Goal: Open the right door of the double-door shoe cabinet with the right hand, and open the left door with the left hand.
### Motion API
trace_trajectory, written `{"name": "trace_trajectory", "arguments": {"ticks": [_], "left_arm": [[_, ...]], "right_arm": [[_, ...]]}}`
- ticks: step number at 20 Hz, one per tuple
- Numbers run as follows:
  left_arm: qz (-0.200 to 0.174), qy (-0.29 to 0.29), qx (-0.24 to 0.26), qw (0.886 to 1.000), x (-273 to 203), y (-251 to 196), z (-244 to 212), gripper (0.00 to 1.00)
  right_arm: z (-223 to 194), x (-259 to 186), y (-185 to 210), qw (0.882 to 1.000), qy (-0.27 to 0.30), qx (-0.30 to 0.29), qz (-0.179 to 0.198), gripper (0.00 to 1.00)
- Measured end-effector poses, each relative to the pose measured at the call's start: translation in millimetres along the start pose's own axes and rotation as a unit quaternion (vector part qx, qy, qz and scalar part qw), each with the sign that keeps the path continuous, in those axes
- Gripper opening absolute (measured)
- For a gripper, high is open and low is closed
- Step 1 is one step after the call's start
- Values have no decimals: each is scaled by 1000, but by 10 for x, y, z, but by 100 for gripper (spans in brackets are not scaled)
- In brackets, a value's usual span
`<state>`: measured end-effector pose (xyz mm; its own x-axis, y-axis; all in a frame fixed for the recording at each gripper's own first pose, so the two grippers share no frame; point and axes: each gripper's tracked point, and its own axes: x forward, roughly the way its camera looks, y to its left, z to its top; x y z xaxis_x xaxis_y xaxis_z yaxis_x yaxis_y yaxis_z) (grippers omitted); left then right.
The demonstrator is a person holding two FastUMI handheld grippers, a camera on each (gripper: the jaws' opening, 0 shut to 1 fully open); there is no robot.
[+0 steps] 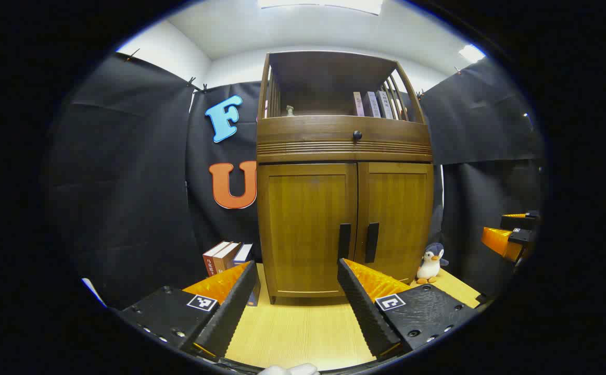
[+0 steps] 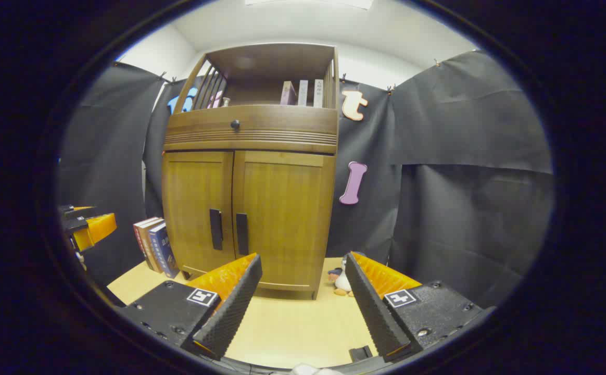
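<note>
Shoe cabinet (image 1: pixel 344 229) doors shut, books (image 1: pixel 373 104) on top shelf, both hand-held grippers (image 1: pixel 298 302) (image 2: pixel 303 297) spread wide, empty.

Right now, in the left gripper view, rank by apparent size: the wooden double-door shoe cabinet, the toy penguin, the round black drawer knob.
1. Wooden double-door shoe cabinet
2. Toy penguin
3. Round black drawer knob

All three sit at similar depth, so the order is safe.

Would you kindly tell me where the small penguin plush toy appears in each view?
Left gripper view: the small penguin plush toy stands lower right, beside the brown wooden shoe cabinet.
Right gripper view: lower centre, partly behind the right tool's finger.
Shared landmark: the cabinet's two black door handles.
</note>
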<state>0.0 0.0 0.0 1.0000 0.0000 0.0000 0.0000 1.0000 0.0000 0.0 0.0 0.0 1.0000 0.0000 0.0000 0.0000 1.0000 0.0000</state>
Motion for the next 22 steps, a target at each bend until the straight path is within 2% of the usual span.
{"name": "trace_trajectory", "arguments": {"ticks": [7,22], "left_arm": [[-11,2,4,1000,14,31,28,95],[-14,5,4,1000,-20,-18,93,95]], "right_arm": [[14,35,132,1000,-1,-8,5,100],[-66,169,30,1000,2,-3,3,100]]}}
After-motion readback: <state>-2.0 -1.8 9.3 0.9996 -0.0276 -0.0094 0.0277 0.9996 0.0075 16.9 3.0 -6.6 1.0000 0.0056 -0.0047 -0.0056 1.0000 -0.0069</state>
